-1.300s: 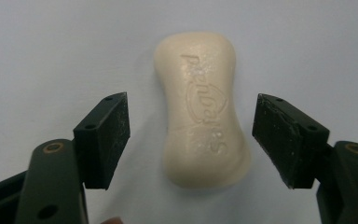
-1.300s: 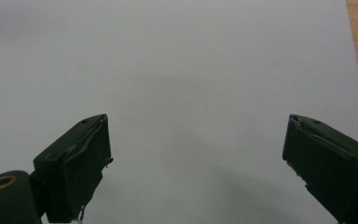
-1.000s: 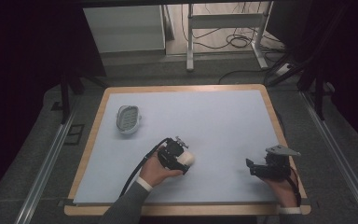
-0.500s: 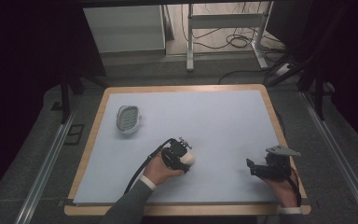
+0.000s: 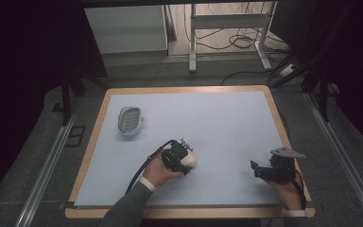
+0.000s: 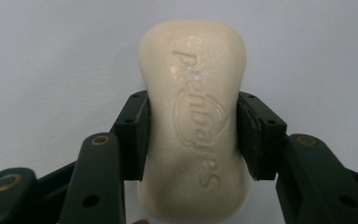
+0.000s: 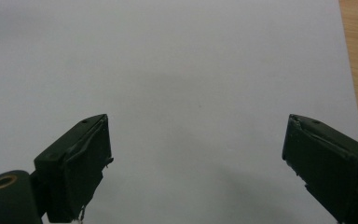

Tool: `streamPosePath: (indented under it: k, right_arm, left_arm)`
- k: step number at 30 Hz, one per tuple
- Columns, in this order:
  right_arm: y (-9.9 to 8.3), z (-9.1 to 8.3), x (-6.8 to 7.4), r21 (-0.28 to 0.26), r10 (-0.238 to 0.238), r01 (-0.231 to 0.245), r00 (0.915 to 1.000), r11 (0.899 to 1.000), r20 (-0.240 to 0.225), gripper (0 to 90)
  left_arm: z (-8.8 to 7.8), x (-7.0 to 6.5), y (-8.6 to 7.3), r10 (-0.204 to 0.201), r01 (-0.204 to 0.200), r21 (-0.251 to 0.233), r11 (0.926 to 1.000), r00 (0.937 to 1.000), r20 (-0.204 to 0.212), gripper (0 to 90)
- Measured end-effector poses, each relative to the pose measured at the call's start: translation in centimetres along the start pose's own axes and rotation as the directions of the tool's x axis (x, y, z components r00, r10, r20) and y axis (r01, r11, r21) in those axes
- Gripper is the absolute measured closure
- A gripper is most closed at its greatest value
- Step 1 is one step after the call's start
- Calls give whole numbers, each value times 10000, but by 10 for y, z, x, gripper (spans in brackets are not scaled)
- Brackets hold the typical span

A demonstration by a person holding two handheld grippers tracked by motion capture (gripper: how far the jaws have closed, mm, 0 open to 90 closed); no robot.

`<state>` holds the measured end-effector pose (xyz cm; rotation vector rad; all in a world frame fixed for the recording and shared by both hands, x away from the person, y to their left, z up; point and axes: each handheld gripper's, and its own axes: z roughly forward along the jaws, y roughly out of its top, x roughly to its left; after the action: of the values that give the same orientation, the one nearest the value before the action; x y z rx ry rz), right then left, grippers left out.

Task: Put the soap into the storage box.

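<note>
The left gripper has its jaws clamped on the narrow waist of a cream soap bar, whose long axis runs straight out along the jaws — its embossed lettering reads lengthwise, its near end cut off. It sits near the table's front edge, left of centre. The right gripper rests by the front right corner, jaws wide apart — a soap dish lies toward the left edge.

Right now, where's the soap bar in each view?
High view: soap bar low centre, in the left tool.
Left gripper view: centre, upright between the jaws.
Right gripper view: not in it.
Shared landmark: pale blue table mat.
</note>
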<state>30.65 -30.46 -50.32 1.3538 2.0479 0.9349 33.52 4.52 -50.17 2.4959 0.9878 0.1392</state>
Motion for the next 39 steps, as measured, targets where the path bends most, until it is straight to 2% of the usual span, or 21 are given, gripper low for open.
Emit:
streamPosePath:
  k: [11,20,31,39]
  right_arm:
    - [0,0,0,30,-11,10,10000,10000,32,75]
    - [-1,1,-1,84,10,-10,10000,10000,19,75]
    - [-2,1,-1,109,14,-15,10000,9999,46,76]
    - [-2,2,-2,130,34,-35,10000,9999,63,76]
  left_arm:
    - [-15,12,-1,-158,161,-331,9993,9998,100,497]
    - [-19,22,-2,-313,319,-334,9989,9993,183,497]
    - [-26,34,-4,-550,556,-440,9975,9984,156,497]
    - [-33,42,-3,-631,629,-466,9969,9980,-35,497]
